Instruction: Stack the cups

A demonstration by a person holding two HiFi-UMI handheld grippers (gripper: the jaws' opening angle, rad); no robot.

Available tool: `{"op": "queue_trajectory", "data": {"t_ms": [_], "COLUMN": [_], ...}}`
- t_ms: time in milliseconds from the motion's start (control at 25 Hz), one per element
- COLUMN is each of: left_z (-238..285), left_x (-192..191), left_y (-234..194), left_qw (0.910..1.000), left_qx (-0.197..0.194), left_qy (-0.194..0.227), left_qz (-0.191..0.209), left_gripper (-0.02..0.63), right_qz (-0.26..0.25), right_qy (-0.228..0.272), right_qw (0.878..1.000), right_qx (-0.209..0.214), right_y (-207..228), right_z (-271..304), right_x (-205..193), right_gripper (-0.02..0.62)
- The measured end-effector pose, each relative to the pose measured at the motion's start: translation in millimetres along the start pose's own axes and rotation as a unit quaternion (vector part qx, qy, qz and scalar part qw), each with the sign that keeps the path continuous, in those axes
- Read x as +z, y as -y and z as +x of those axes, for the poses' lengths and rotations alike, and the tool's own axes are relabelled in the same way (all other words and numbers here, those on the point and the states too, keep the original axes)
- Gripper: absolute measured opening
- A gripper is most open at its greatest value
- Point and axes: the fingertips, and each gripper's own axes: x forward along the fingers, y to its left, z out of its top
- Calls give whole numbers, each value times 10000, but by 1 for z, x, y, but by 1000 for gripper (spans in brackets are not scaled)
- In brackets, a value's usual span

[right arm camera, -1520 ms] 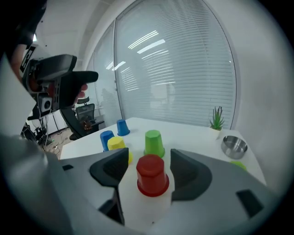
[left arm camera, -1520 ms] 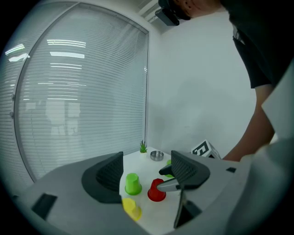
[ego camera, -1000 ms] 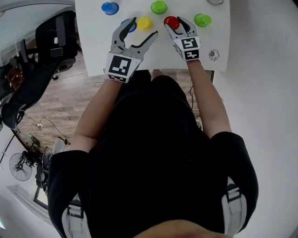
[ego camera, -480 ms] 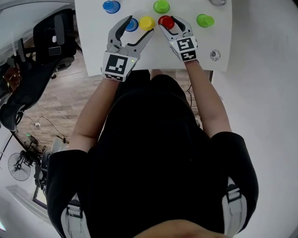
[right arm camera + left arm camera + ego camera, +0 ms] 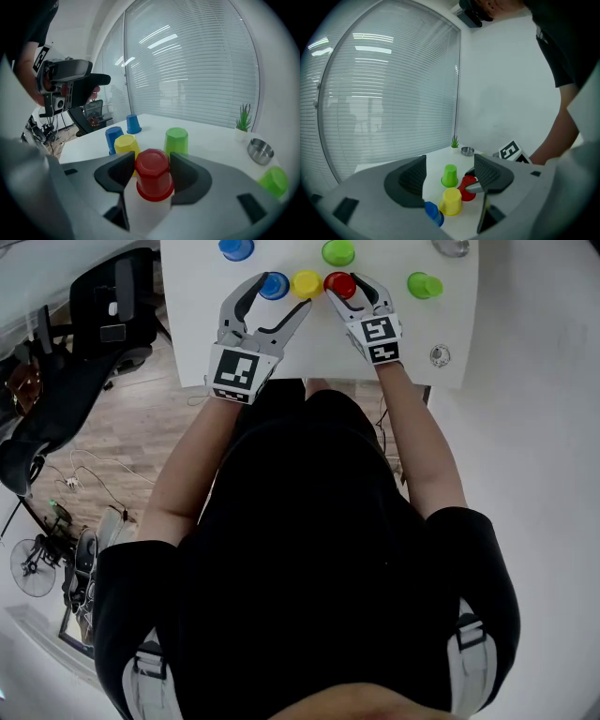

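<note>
On the white table (image 5: 197,329), my right gripper (image 5: 344,289) is shut on an upside-down red cup (image 5: 153,174), with a pad against each side. A yellow cup (image 5: 307,283) stands just left of it, a green cup (image 5: 338,251) behind. My left gripper (image 5: 281,294) is open wide and holds nothing. A blue cup (image 5: 274,285) stands between its fingers without touching them. The left gripper view has the yellow cup (image 5: 451,200) ahead between the jaws and the blue cup (image 5: 434,214) low by the left jaw.
A second blue cup (image 5: 236,247) stands at the far left. Another green cup (image 5: 425,284) lies to the right, a metal bowl (image 5: 450,246) and a small plant (image 5: 243,123) beyond it. A black chair (image 5: 103,324) stands off the table's left edge.
My right gripper has carried the red cup left, close to the yellow cup. My left gripper has shifted left, so the blue cup now stands between its fingers.
</note>
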Motion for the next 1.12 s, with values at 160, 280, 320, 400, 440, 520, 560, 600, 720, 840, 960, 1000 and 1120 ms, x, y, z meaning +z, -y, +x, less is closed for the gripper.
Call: {"op": "queue_trajectory", "data": {"t_ms": [160,280,320,400,440,520,560,600,720,840,960,1000,1120], "left_z": [-1,-2,-2,-2,-3,-3,-3,-3,-1,2,6,8,16], "left_x": [-3,-2,-1,0,1,0,-1,-1,-3,-7,-16,-19,-34], "left_y": [-3,-5,-6,-7,-8,-14,-19,-25,-52,-79,-102,-109,-126], "left_qw": [10000,10000,10000,10000,10000,9999,9998,9997,9988,9973,9957,9950,9928], "left_qx": [30,39,37,48,65,131,184,250,487,727,924,989,1170], "left_qy": [-9,-13,-11,8,23,48,58,63,64,30,-61,-93,-218], "left_qz": [-15,-37,-40,-36,-31,-20,-15,-13,-12,-13,-51,-72,-139], "left_gripper": [322,322,322,322,322,322,322,322,322,322,322,324,327], "right_qz": [-31,6,34,92,112,127,120,111,90,34,-49,-79,-133], "right_qy": [-12,-89,-103,-71,-17,133,224,328,692,1009,1233,1270,1327], "right_qw": [10000,9999,9999,9998,9998,9997,9995,9992,9973,9941,9908,9900,9884], "right_qx": [-17,54,103,182,192,187,184,187,250,398,560,602,722], "right_y": [1,0,-1,-3,-3,-2,-2,-2,-7,-21,-38,-42,-53], "right_z": [1,1,1,0,-2,-8,-12,-16,-27,-29,-27,-25,-19], "right_x": [0,-1,-1,1,3,12,19,28,65,102,130,136,146], "right_gripper": [239,242,246,284,301,311,313,313,313,313,311,311,311]}}
